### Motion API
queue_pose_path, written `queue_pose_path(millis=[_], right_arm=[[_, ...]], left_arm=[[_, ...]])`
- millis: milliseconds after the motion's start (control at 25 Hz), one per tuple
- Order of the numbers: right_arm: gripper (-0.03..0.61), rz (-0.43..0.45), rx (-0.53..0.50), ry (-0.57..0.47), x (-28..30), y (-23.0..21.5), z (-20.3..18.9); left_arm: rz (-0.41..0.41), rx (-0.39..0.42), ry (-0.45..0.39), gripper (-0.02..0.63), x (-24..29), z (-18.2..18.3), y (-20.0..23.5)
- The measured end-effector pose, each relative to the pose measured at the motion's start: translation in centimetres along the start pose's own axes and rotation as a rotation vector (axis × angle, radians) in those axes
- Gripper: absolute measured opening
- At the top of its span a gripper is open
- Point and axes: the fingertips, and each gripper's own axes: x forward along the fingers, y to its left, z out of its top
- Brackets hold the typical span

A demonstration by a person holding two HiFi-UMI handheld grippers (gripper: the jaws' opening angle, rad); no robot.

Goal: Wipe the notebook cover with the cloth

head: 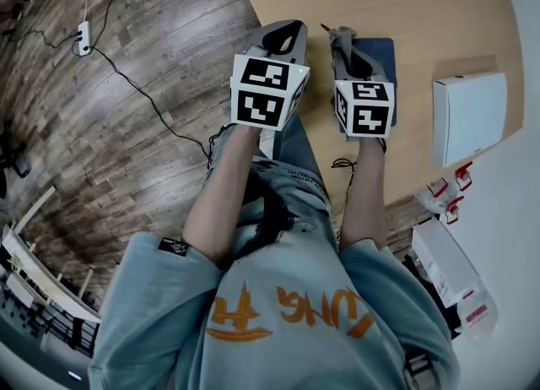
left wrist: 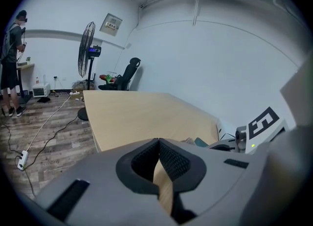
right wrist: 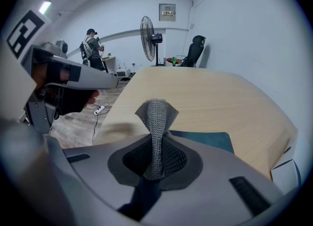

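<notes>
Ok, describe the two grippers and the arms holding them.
Both the left gripper and right gripper are grey plastic shells tapering to two jaws lined with black ribbed pads. Each carries a white cube printed with black square markers. A thin black cable hangs near the right one. The person wears a light blue short-sleeved shirt with orange lettering; the forearms are bare.

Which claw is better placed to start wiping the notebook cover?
Right. The right claw pinches the cloth over the notebook; the left claw is shut and empty.
</notes>
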Motion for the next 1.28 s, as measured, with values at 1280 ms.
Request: queue_pose_path(millis=[1280], right_arm=[[0.029, -0.043, 0.112, -0.014, -3.2, -0.2, -4.0]], left_arm=[[-0.116, 0.093, 0.093, 0.017, -0.1, -3.2, -3.9]])
